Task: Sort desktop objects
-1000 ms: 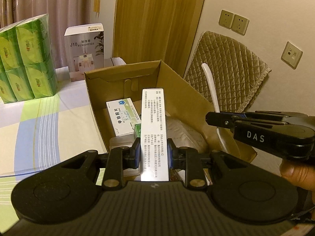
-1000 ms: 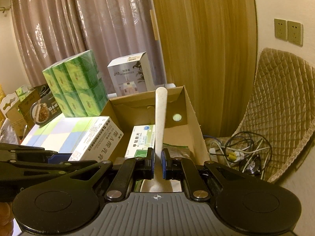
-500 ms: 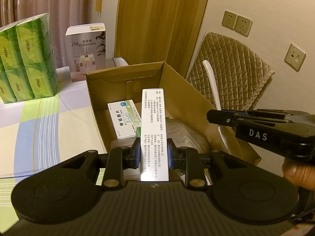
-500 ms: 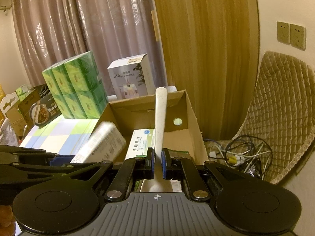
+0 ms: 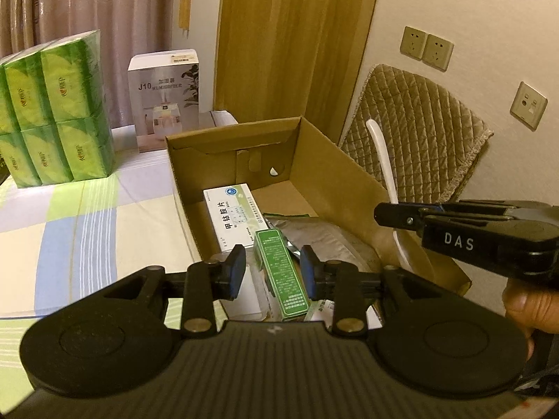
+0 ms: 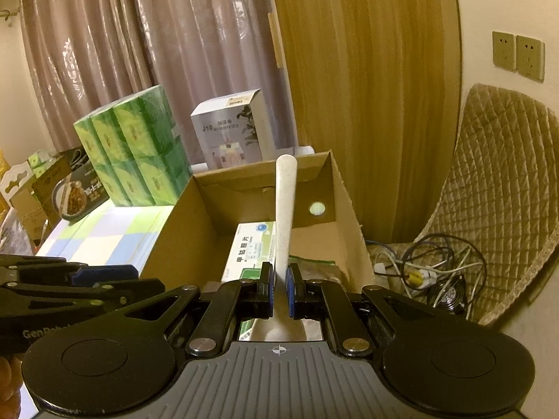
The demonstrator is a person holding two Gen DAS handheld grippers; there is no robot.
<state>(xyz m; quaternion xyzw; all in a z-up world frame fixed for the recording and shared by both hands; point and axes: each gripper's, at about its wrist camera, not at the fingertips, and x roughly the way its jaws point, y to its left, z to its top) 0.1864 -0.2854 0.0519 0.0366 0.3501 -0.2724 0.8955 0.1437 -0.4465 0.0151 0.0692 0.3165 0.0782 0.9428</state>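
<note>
Opening now: left gripper [image 5: 272,272], jaws parting over the carton [image 5: 335,188]. A green box [image 5: 281,276] lies in the gap below them, pads clear of it on both sides, so nothing gripped. Beside it, down in the carton, sit a white medicine box [image 5: 232,218] just ahead-left and a silver pouch [image 5: 314,241] ahead-right.

Right gripper [image 6: 278,288] is clamped on a white spoon [image 6: 285,209], handle sticking up and forward over the carton. From the left camera that gripper comes in from the right, level with the carton's near right wall, a hand [image 5: 527,309] behind it.

Surface: table [image 5: 70,216] under a checked cloth in pale green, blue and cream, left of the carton and bare near the left gripper.

Further ahead-left: a stack of green tissue packs [image 5: 52,111] on the cloth. Straight ahead, just past the carton's far wall, stands a white humidifier box [image 5: 164,99]. Right camera also shows a dark food box [image 6: 75,192] left of the tissue packs.

Right of the carton: a tangle of cables [image 6: 433,272] lower down, and a quilted tan cushion [image 5: 419,139] against the wall.

Room back: pinkish-grey curtains [image 6: 139,52], a wood panel [image 5: 293,42], a cream wall with sockets [image 5: 426,49].
</note>
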